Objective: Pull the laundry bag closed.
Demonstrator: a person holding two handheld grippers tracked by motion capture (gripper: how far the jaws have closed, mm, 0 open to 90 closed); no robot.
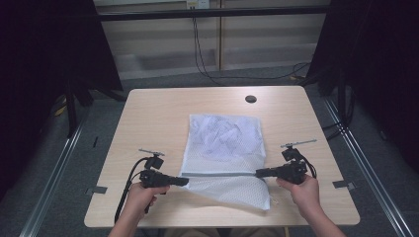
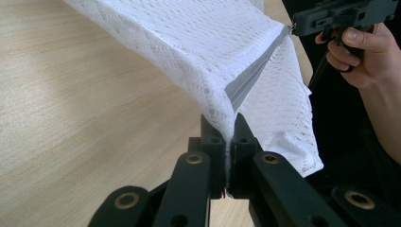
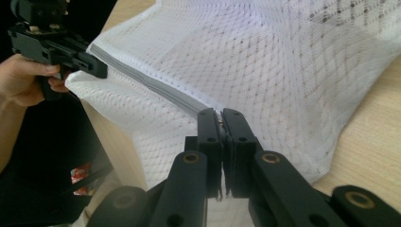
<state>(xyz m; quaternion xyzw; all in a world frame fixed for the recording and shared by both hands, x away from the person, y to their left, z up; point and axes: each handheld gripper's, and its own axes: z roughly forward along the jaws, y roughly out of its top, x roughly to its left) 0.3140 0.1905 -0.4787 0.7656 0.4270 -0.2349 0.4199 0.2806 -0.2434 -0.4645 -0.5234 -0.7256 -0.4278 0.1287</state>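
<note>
The white mesh laundry bag [image 1: 225, 148] lies in the middle of the table [image 1: 148, 113], its near end lifted off the wood and stretched between the two grippers. The left gripper [image 1: 184, 181] is clenched on the left end of the grey zipper [image 1: 217, 174]; the left gripper view shows the mesh pinched tight between its jaws. The right gripper [image 1: 259, 173] is clenched on the zipper's right end, seemingly on the pull tab, though the tab itself is too small to make out. The step in hand looks like working the zipper: one side anchors the bag, the other holds the slider. The next move likely calls for keeping the zipper line taut and drawing the right gripper straight along it, so the mesh does not bunch up. Something patterned shows through the mesh inside the bag. A dark round hole [image 1: 250, 98] sits near the table's far edge, well apart; nothing blocks the path
</note>
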